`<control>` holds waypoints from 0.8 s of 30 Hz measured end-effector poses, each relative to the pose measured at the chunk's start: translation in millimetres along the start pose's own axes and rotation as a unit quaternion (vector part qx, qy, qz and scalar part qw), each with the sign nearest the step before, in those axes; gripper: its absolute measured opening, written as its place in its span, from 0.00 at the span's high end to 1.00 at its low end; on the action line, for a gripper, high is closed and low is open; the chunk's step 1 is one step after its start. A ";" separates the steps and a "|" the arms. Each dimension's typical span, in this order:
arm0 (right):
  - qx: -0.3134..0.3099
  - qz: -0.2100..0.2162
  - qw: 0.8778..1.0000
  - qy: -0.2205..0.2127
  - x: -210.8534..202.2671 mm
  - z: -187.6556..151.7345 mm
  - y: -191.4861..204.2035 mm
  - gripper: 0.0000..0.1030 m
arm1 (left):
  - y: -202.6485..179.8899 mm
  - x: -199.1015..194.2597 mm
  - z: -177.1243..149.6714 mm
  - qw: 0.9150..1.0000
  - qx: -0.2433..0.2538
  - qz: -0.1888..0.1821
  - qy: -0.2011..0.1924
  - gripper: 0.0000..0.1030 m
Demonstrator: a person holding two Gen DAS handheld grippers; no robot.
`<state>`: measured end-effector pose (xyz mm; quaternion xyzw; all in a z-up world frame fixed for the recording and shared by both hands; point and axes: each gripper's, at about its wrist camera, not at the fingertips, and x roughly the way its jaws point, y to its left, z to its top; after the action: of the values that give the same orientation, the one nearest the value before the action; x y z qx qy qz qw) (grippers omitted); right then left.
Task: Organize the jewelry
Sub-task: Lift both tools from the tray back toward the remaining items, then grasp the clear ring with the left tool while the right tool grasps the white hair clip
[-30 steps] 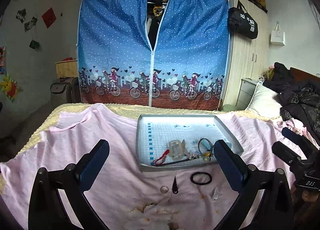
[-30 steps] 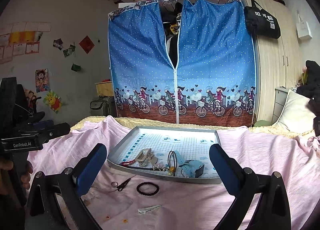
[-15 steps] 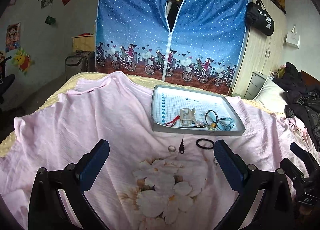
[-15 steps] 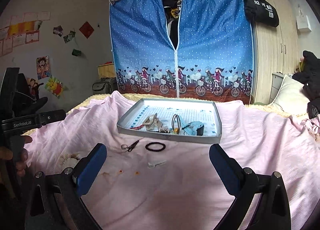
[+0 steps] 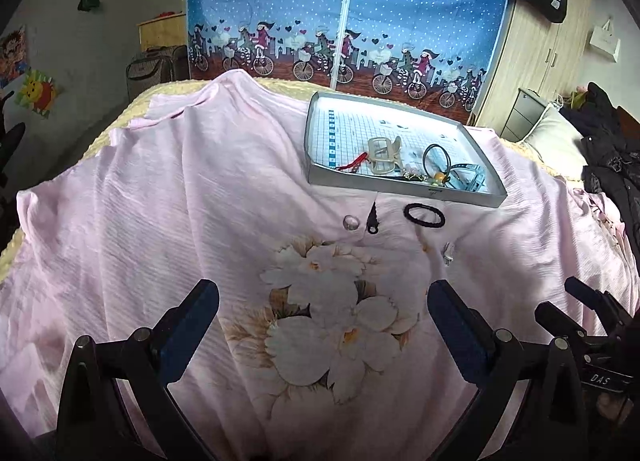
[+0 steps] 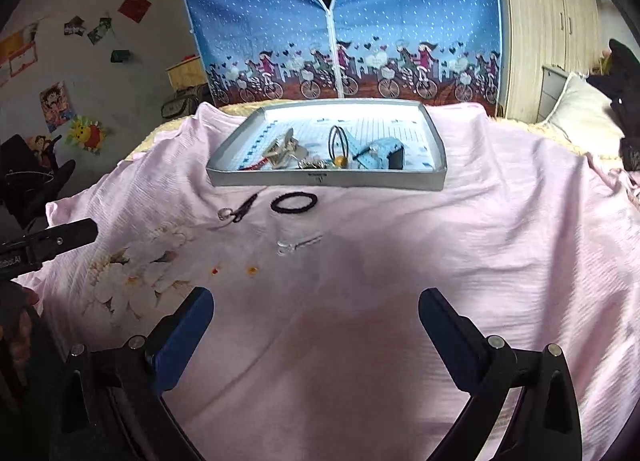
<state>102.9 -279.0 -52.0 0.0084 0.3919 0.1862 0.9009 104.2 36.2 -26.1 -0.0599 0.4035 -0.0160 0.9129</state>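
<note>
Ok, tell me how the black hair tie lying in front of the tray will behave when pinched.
The black hair tie is a thin closed loop lying flat on the pink sheet, so it probably flops and sags once lifted. It looks light and unlikely to roll. The soft, wrinkled sheet may get pinched with it.

Readable markings on the grippers

"DAS" stands on the right gripper [image 5: 600, 373] body, right of the left gripper; a partial "...Robot.AI" marks the left gripper [image 6: 24, 257].
</note>
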 end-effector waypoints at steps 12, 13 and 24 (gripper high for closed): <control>-0.007 0.021 0.999 0.049 26.2 6.1 -2.6 0.00 | -5.7 19.6 -1.3 0.998 0.026 0.024 0.044 0.01; -0.021 0.015 0.999 0.047 28.8 9.6 -1.4 0.00 | -6.4 21.7 -0.3 0.998 0.027 0.022 0.048 0.01; -0.078 0.084 0.992 0.057 70.3 32.5 8.6 0.00 | -6.6 78.6 41.3 0.991 0.096 0.001 0.096 0.01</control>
<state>166.9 -242.7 -77.5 -0.0393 0.4245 0.2915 0.8563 187.8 27.5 -55.5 0.0304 0.4859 -0.0597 0.8714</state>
